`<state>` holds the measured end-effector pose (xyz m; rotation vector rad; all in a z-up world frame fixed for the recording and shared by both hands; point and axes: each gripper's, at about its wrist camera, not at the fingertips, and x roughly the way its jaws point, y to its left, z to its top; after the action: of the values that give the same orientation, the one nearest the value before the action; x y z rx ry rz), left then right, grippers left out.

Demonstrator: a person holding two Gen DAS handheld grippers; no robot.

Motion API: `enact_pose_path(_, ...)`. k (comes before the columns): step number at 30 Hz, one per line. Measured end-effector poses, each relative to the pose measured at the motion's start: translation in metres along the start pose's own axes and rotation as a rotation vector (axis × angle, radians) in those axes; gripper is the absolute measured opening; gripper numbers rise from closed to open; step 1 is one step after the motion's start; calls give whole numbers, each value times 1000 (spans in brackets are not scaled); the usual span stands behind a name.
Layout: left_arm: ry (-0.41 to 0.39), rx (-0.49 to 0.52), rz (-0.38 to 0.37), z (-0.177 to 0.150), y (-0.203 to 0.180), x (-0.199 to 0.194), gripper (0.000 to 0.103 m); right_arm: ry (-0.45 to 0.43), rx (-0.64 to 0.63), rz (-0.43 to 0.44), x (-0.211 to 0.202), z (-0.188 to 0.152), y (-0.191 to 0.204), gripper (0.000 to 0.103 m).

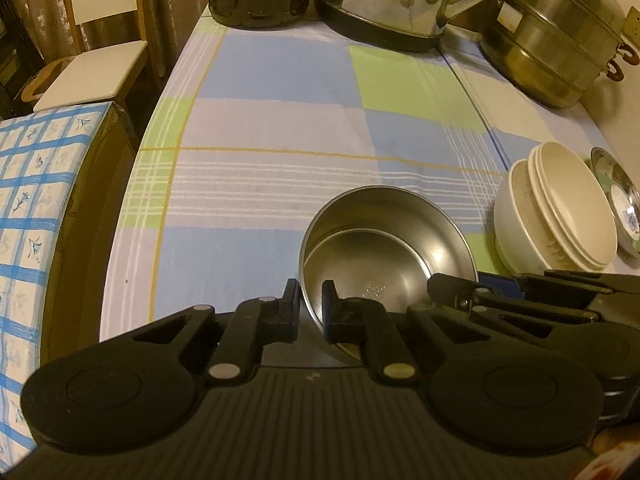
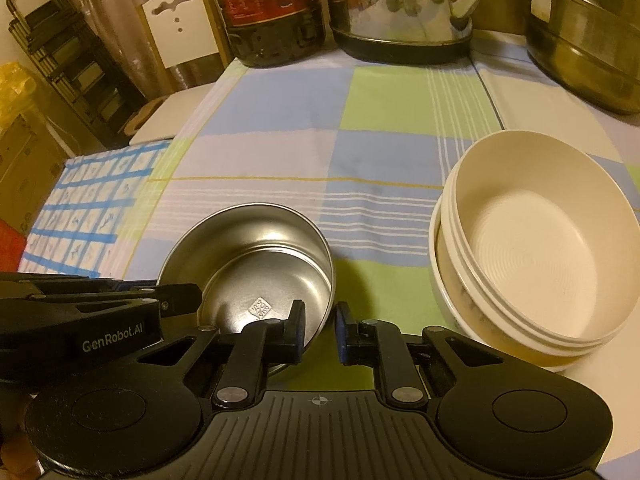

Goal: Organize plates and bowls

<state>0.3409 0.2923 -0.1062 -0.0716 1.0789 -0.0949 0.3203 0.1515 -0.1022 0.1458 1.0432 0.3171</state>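
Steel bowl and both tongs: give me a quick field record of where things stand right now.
steel bowl: upright on the checked tablecloth, empty
left tongs: fingers straddle the bowl's near rim, one inside, one outside
right tongs: straddling the rim on the bowl's right side
grip: cannot tell whether either pair is clamped
cream bowls: nested stack, right of the steel bowl, apart from it

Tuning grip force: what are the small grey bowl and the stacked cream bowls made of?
Small grey bowl: looks like stainless steel with a brushed, semi-shiny finish; it shows highlights and a stamped mark on its base. Stacked cream bowls: matte and opaque, with fine concentric ridges on the floor and no glare, so probably plastic or melamine, though ceramic can't be ruled out.
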Motion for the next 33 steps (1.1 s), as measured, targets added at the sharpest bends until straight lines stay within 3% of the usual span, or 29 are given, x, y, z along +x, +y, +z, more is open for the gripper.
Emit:
enact_pose_path(11,-2,15,-1,-19,-8,-24,8,35,-26,22,-21,-9,-1,13)
enact_pose_path(24,-62,36,-31,-27,-33,-82,8,-5,-18,69,-81,-12,-14,13)
enact_pose_path(33,-105,98,-77,-16,-71,-102,7,-55,35,44,-123,-10,-39,13)
